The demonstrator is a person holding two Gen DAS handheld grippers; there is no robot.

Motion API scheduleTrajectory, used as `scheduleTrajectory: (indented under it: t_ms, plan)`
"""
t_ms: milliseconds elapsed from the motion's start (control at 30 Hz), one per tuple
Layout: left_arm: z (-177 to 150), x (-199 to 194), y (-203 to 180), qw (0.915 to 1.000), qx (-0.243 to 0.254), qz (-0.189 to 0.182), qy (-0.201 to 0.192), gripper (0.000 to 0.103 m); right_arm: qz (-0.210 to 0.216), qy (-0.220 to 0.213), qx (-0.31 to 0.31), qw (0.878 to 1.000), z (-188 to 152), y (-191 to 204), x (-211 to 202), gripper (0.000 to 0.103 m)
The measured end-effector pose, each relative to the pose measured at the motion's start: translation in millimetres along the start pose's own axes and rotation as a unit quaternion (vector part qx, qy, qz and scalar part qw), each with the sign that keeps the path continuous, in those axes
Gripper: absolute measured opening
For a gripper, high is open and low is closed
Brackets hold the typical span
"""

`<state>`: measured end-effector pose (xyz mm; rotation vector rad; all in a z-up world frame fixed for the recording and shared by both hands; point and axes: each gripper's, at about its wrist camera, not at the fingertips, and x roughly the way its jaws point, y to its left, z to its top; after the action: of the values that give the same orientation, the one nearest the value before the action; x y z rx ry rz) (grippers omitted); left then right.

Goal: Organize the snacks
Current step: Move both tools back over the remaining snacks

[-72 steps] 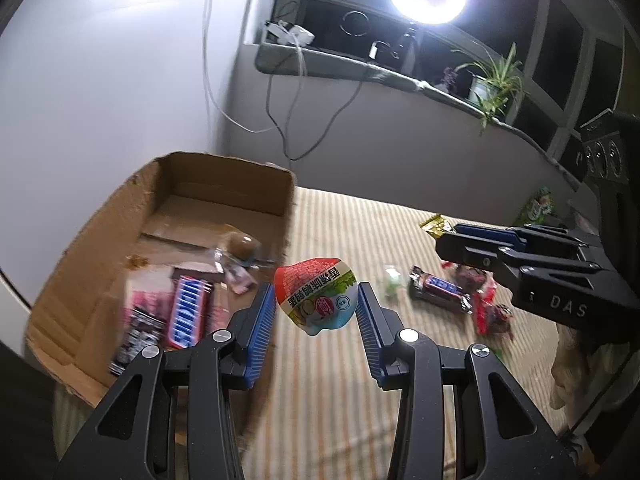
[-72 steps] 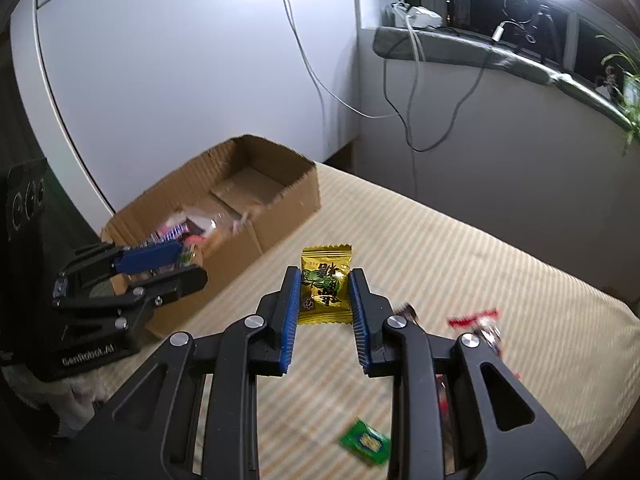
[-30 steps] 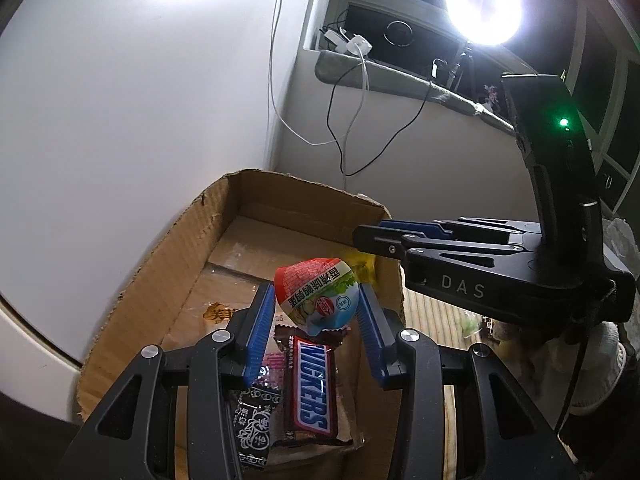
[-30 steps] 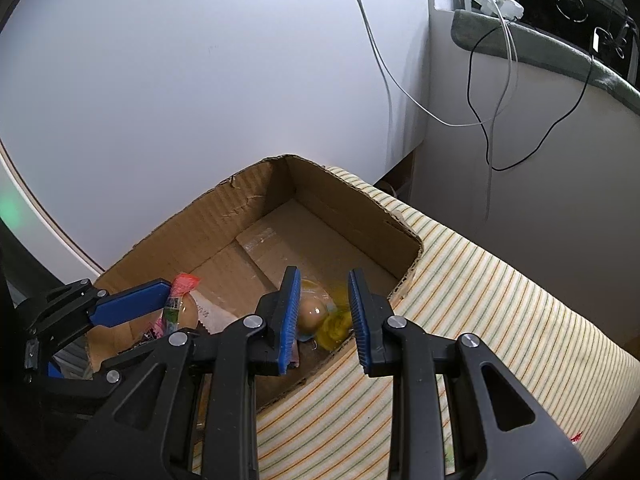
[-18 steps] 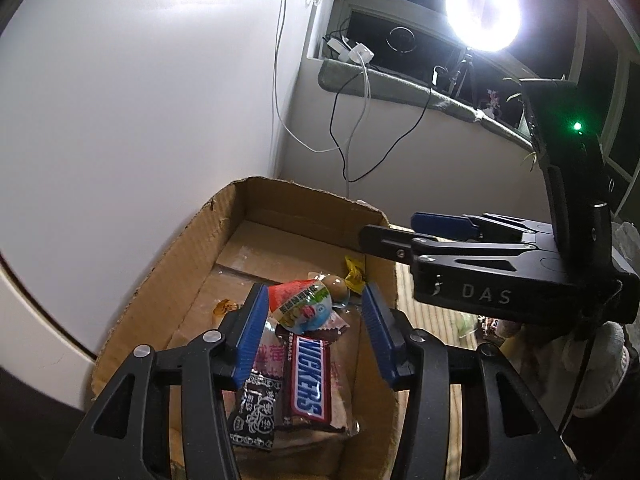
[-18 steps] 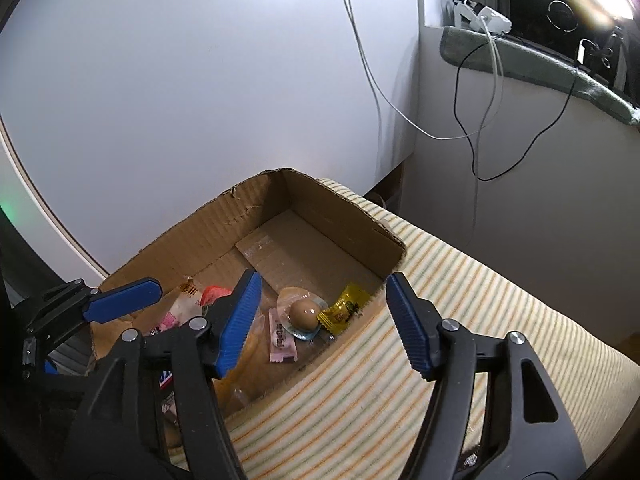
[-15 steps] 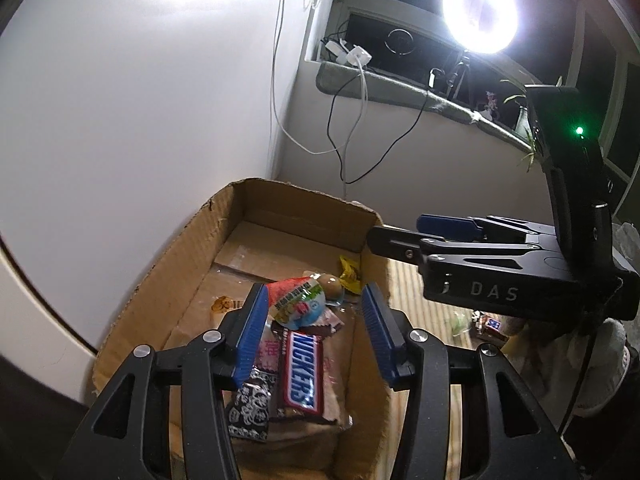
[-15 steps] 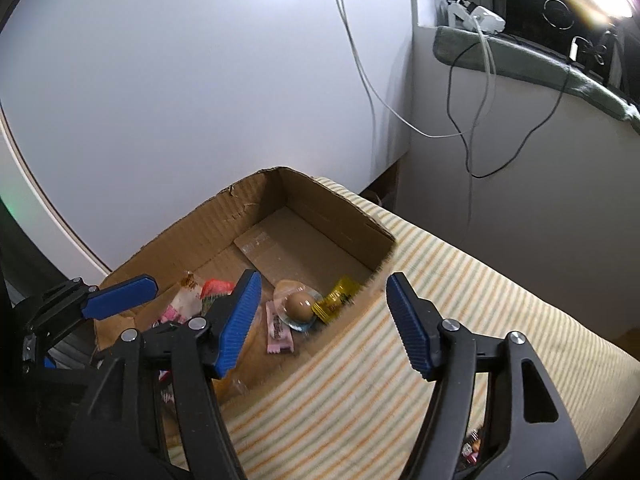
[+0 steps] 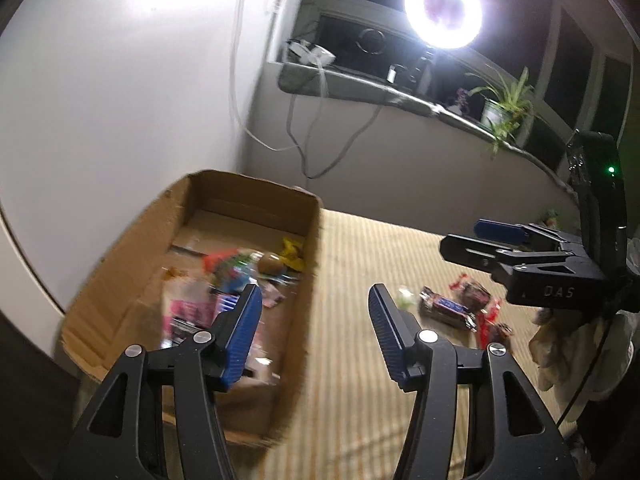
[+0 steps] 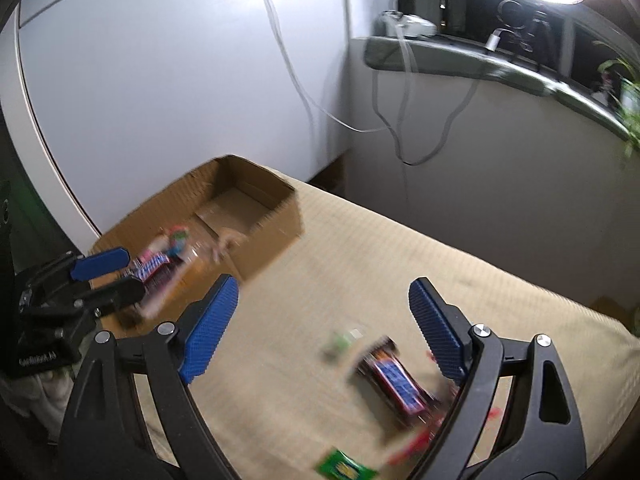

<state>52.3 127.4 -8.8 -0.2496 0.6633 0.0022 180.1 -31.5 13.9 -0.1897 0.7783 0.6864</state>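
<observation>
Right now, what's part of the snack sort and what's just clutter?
Job:
- cardboard box with snacks inside
- snack bar on the striped cloth
- green packet
- left gripper, right gripper, jaws opening, both empty

Clutter:
- ring light
- potted plant
- cables

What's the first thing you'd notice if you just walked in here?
The glaring ring light up by the dark window grabs you first. Below it, an open cardboard box full of bright snacks sits on the striped cloth at the left, with more wrapped snacks, like a dark candy bar, scattered to the right.
</observation>
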Motion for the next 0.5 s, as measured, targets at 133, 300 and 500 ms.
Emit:
scheduleTrajectory:
  t_ms: [133, 300, 500]
  plan:
    - [-10.3, 3.1, -21.5, 0.9996, 0.014, -0.023, 0.013, 0.055, -0.012, 0.005, 0.015, 1.0, -27.1, -22.8, -23.4, 0.09]
    - [-21.3, 8.7, -46.0, 0.9977, 0.033, -0.051, 0.031, 0.055, -0.033, 0.014, 0.021, 0.999, -61.4, -37.1, -45.6, 0.09]
    - [-32.4, 20.7, -76.3, 0.9928, 0.058, -0.087, 0.058, 0.055, -0.045, 0.041, 0.041, 0.997, -109.9, -45.2, -58.7, 0.09]
